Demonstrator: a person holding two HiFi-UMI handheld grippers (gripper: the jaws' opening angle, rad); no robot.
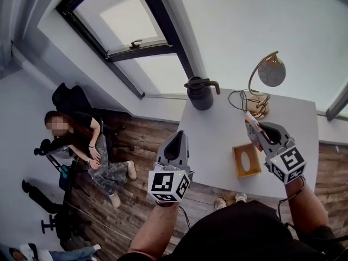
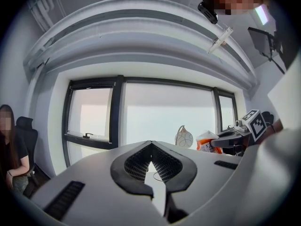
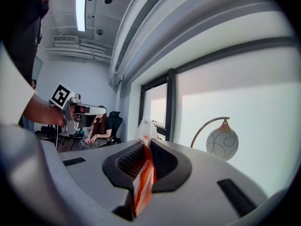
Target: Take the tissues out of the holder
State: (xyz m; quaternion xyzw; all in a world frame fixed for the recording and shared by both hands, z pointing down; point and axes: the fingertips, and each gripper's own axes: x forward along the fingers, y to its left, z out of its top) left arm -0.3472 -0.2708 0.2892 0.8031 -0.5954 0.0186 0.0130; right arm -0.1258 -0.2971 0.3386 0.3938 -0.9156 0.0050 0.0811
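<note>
The wooden tissue holder (image 1: 237,160) lies on the white table (image 1: 215,137) near its front edge. Above and just behind it my right gripper (image 1: 252,126) is shut on an orange-and-white tissue pack (image 3: 143,175), lifted off the table; the pack's white top (image 3: 146,126) sticks out past the fingertips. The left gripper view also catches that pack (image 2: 206,142) at the right. My left gripper (image 1: 176,138) hangs left of the table's edge, over the floor, its jaws (image 2: 151,146) shut with nothing between them.
A dark jug (image 1: 200,93) and a brass lamp with a globe shade (image 1: 270,72) stand at the table's far side below the windows. A person sits on a chair (image 1: 89,145) at the left, on the wooden floor.
</note>
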